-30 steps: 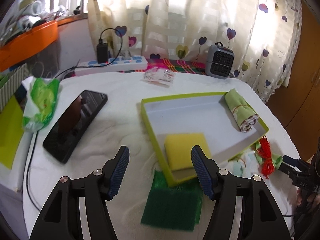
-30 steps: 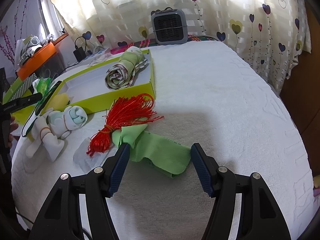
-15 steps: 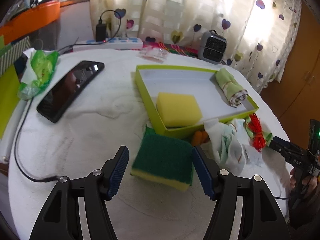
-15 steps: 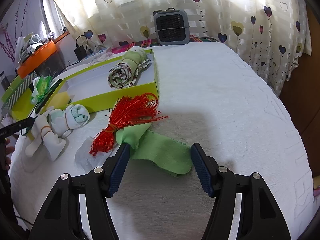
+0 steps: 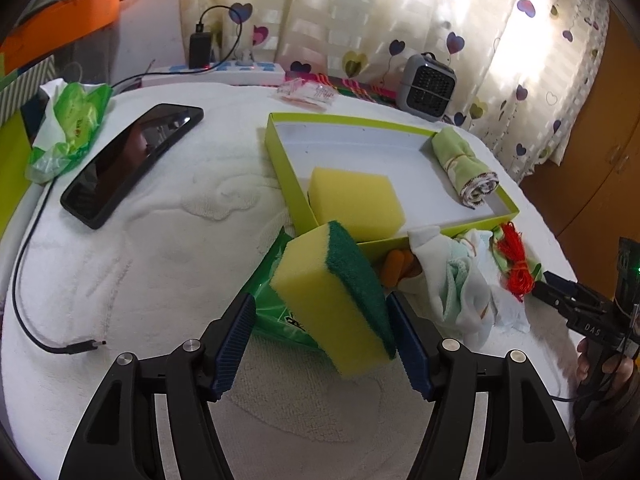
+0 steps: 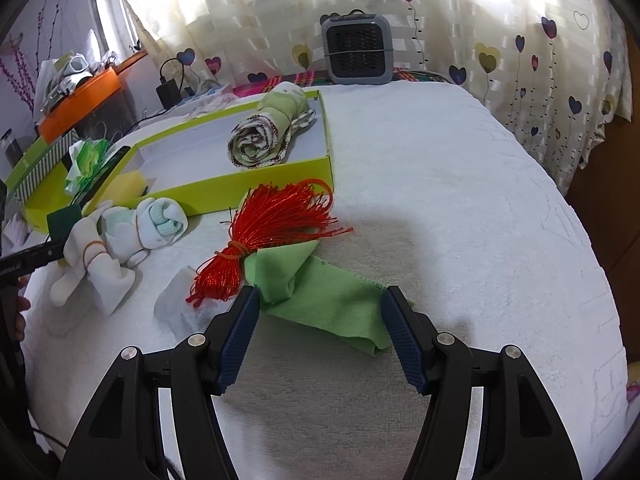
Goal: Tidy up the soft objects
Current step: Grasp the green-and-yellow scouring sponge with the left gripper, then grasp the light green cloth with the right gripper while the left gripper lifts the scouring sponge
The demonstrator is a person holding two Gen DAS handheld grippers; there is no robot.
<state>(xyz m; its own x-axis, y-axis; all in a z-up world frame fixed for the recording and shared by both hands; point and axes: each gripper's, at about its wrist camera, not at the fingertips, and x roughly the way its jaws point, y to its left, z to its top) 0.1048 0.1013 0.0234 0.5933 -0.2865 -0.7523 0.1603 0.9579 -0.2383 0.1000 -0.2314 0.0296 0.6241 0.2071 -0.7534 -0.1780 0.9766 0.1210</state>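
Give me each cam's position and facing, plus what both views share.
Left wrist: on the left gripper, angled down at the tilted scrub sponge between its open jaws; the other hand shows at right.
Right wrist: on the right gripper, angled down at the green cloth.
Shared: green tray, rolled cloth, red tassel.

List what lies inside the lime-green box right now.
Inside the lime-green box: a plain yellow sponge near one corner and a rolled patterned cloth along the far side. Whatever lies under either cannot be seen.
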